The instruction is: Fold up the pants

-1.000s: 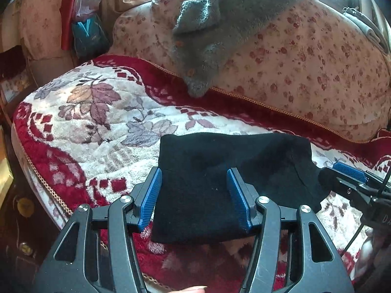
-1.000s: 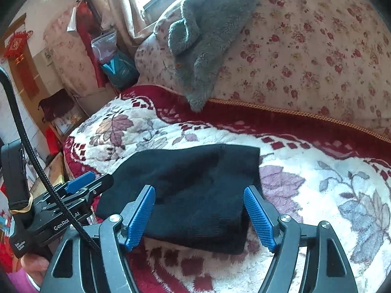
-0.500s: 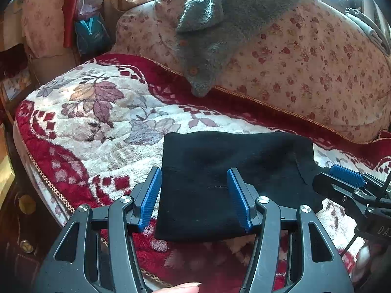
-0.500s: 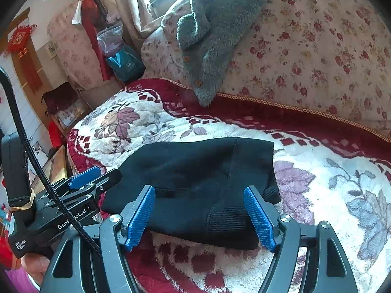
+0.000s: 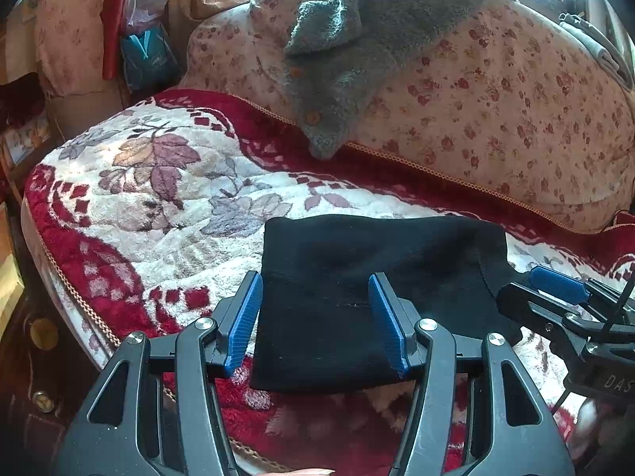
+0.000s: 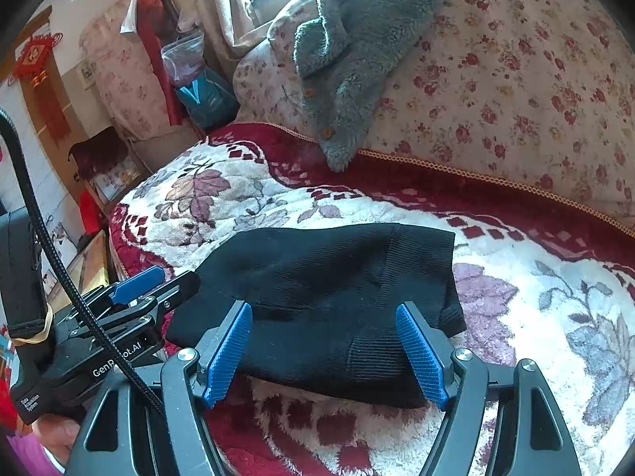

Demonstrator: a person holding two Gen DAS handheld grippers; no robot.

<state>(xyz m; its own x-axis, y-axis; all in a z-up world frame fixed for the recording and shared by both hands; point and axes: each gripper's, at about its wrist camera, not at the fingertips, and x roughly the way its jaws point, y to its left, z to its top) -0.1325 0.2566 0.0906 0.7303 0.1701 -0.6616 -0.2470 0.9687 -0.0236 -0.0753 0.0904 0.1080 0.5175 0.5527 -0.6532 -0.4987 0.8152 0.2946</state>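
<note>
In your left wrist view, the left tongs [image 5: 315, 319] are spread wide and grasp nothing; their blue ribbed pads [image 5: 243, 323] hover over the near left part of the black knit pants [image 5: 357, 277]. The pants lie folded into a compact rectangle on the red and cream floral plush blanket [image 5: 158, 198] that covers the sofa seat. At the right edge, the right tongs [image 5: 551, 289] sit beside the right end of the pants. A grey fleece garment with brown buttons [image 5: 357, 59] hangs over the floral-print sofa back [image 5: 496, 99].

In your right wrist view, the right tongs [image 6: 325, 351] are also released, with the pads [image 6: 420, 355] apart over the near edge of the black knit pants [image 6: 337, 277] and no cloth between them. The left tongs [image 6: 158, 289] rest by the left end of the pants. The blanket [image 6: 516, 317] lies flat beneath the fold.
</note>
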